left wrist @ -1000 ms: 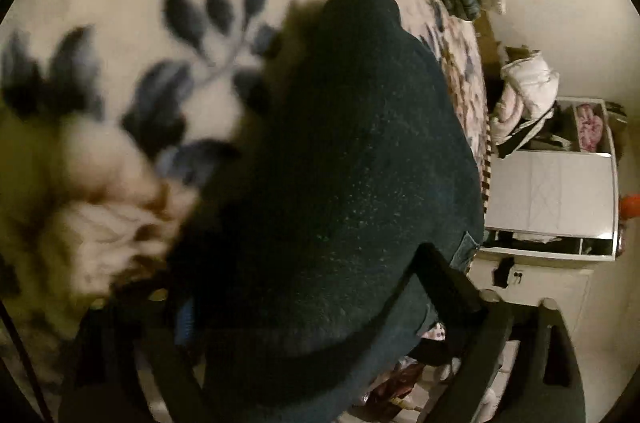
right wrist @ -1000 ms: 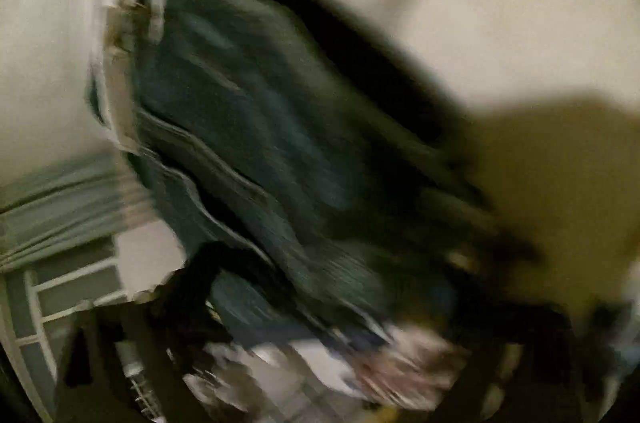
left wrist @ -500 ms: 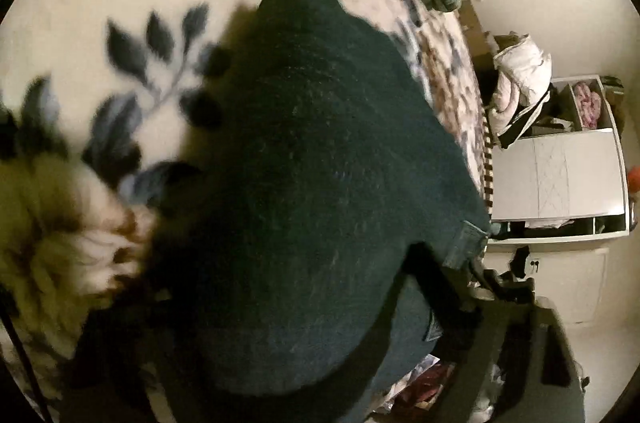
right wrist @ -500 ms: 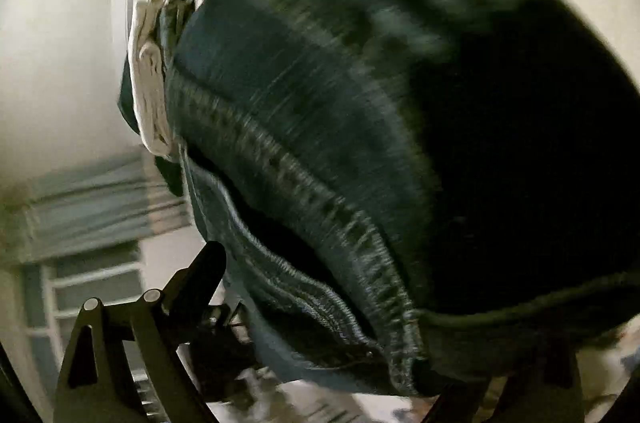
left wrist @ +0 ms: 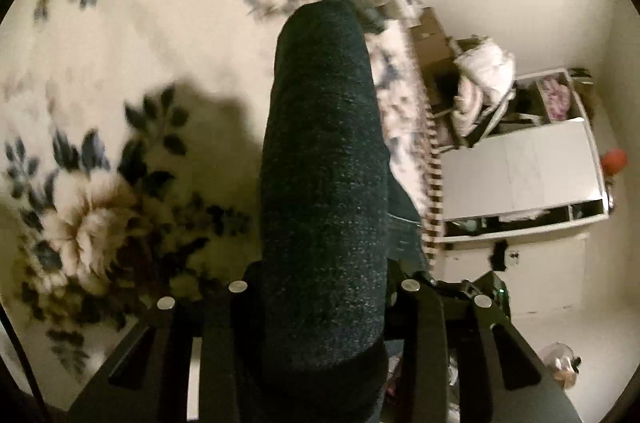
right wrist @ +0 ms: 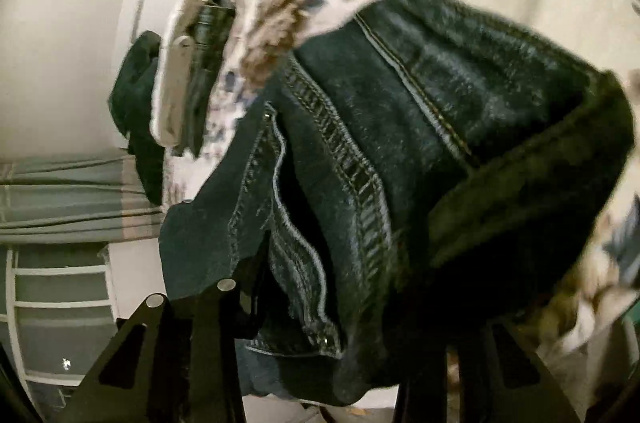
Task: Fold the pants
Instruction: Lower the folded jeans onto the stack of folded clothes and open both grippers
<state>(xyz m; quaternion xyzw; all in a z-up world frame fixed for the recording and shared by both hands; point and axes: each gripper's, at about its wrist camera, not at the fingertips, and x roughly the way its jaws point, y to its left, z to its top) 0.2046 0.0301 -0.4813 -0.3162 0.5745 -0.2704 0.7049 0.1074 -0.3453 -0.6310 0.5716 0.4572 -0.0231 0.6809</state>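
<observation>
Now lifted higher off the floral blanket (left wrist: 120,35) than a second ago: dark jeans (left wrist: 324,183) pinched in left gripper (left wrist: 320,307), right gripper (right wrist: 340,319) too. Midway through carrying over the fold, probably.

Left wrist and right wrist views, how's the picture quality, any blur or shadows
Left wrist: dim warm light, jeans sharp, floral blanket smeared, dark shadow beside the denim. Right wrist: stitching fairly crisp, blanket behind blurred; fisheye bends both.

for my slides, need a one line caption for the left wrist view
Left gripper clamps a roll of dark jeans above a floral blanket.
</observation>
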